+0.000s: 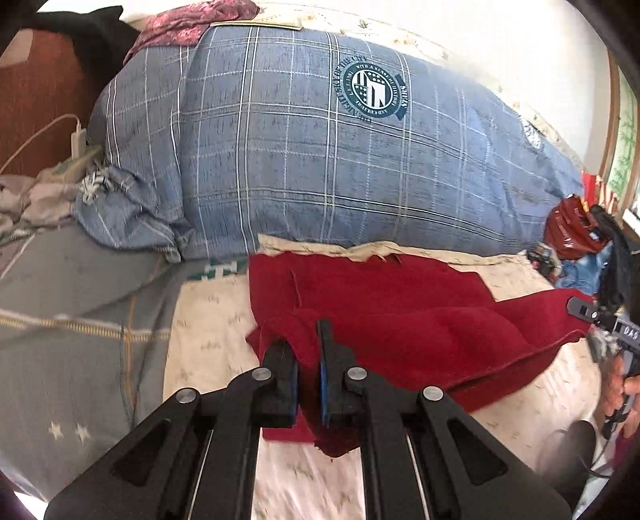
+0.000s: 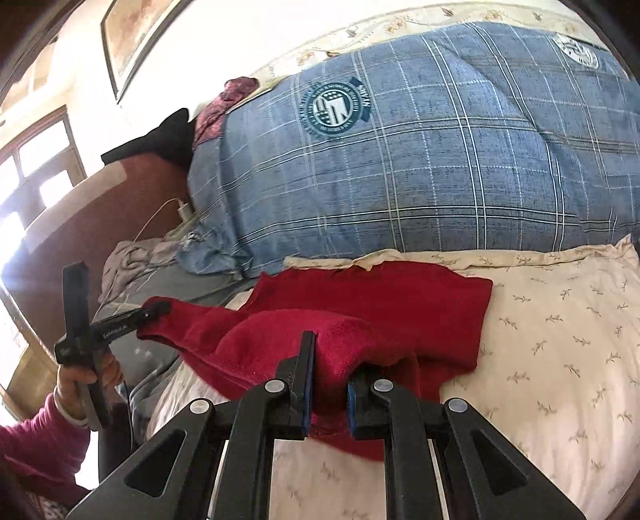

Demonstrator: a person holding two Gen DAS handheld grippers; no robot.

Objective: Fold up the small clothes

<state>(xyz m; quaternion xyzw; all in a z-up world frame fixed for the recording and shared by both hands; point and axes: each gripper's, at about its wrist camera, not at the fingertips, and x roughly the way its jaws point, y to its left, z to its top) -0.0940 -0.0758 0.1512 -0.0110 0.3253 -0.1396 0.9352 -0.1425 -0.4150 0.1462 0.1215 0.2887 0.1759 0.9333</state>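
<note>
Nearest in each wrist view, a near corner of the one red garment (image 1: 400, 320) is clamped between blue-padded fingers: the left tongs (image 1: 308, 352) are closed on its left end, the right tongs (image 2: 330, 364) on its right end. The left tongs are also seen from the right wrist view, gripped by a hand (image 2: 86, 370) in a magenta sleeve (image 2: 40, 436). The gripped near edge is raised and bunched into a soft roll, while the far part is left flat on the cream sprigged sheet (image 2: 560, 340) of the bed. The garment's long axis is laid side to side across the bed, parallel to the pillow behind. One large blue checked pillow (image 1: 300, 160) with a round crest is propped just beyond it. A grey starred cover (image 1: 72, 320) is spread to the left. A white charger (image 1: 78, 138) and a maroon cloth (image 1: 192, 24) are seen farther back. No container can be made out clearly.
</note>
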